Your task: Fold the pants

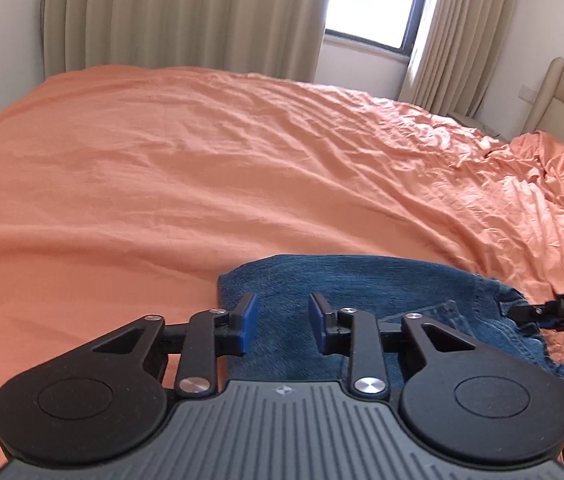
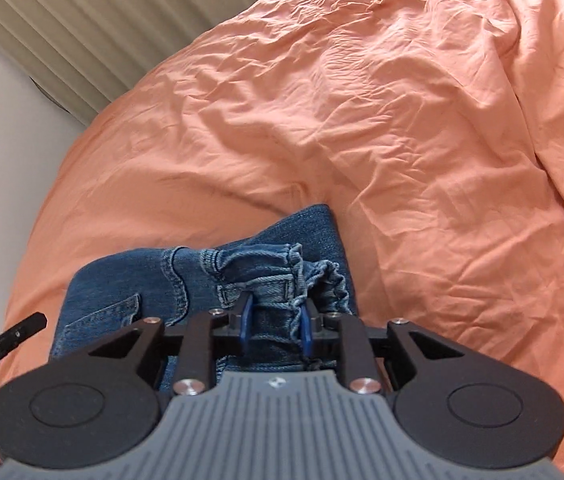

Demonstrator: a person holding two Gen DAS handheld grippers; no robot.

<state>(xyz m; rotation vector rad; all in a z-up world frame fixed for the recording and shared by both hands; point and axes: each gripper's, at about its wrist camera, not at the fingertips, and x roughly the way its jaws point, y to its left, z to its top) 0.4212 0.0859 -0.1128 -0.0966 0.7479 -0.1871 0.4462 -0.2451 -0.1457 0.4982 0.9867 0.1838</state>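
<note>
Jeans lie mostly folded on the bed; right tongs clamp the waistband, left tongs stand narrow and empty above.

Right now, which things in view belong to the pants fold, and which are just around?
In the job:
- jeans
- right gripper, clamped on bunched denim at the waistband
- left gripper, jaws apart over the jeans

Just around:
- orange bedsheet
- curtains
- window
- headboard

bed, orange sheet, folded jeans
</note>
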